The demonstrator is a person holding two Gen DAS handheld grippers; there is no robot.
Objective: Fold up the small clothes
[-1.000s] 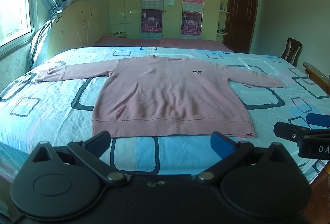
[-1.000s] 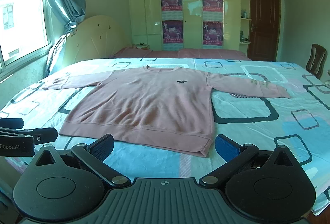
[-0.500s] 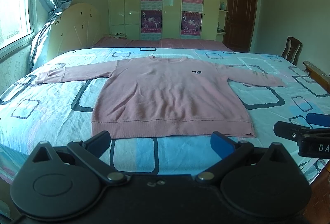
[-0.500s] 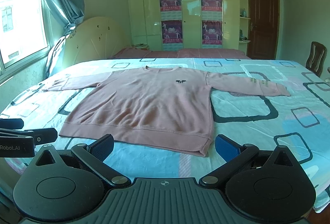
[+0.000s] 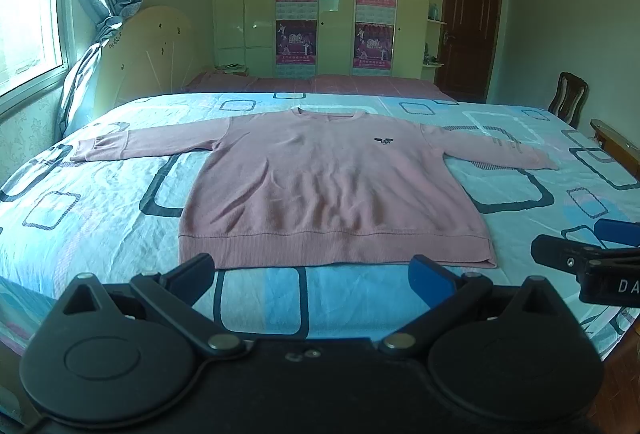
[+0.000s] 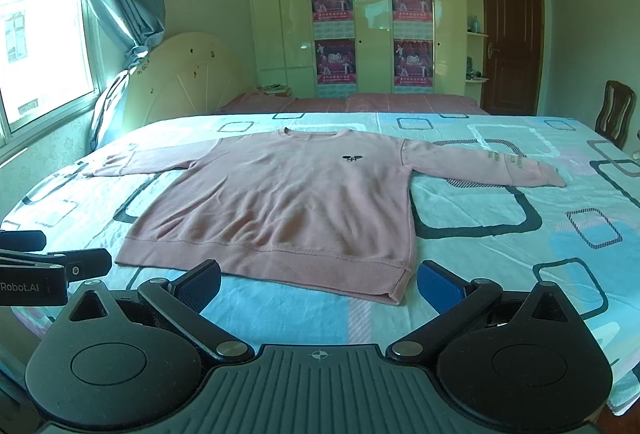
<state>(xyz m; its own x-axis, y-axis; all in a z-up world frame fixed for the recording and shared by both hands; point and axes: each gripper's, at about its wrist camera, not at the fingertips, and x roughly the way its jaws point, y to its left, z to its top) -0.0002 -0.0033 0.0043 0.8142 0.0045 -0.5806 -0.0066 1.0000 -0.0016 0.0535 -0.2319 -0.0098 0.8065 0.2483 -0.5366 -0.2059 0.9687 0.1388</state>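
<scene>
A pink long-sleeved sweater (image 5: pixel 328 186) lies flat and face up on the bed, both sleeves spread out, hem toward me. It also shows in the right wrist view (image 6: pixel 288 202). My left gripper (image 5: pixel 314 276) is open and empty, just short of the hem's middle. My right gripper (image 6: pixel 320 284) is open and empty, near the hem's right corner. Each gripper shows at the edge of the other's view: the right one (image 5: pixel 592 254) and the left one (image 6: pixel 48 262).
The bed (image 5: pixel 100 218) has a light blue sheet with rounded squares. A headboard (image 6: pixel 188 74) and a window (image 6: pixel 36 34) are at the left. A wardrobe with posters (image 6: pixel 372 34), a door (image 6: pixel 512 42) and a wooden chair (image 6: pixel 614 114) stand behind.
Both grippers stay open and nearly still. The views have shifted only slightly; the sweater has not moved.
</scene>
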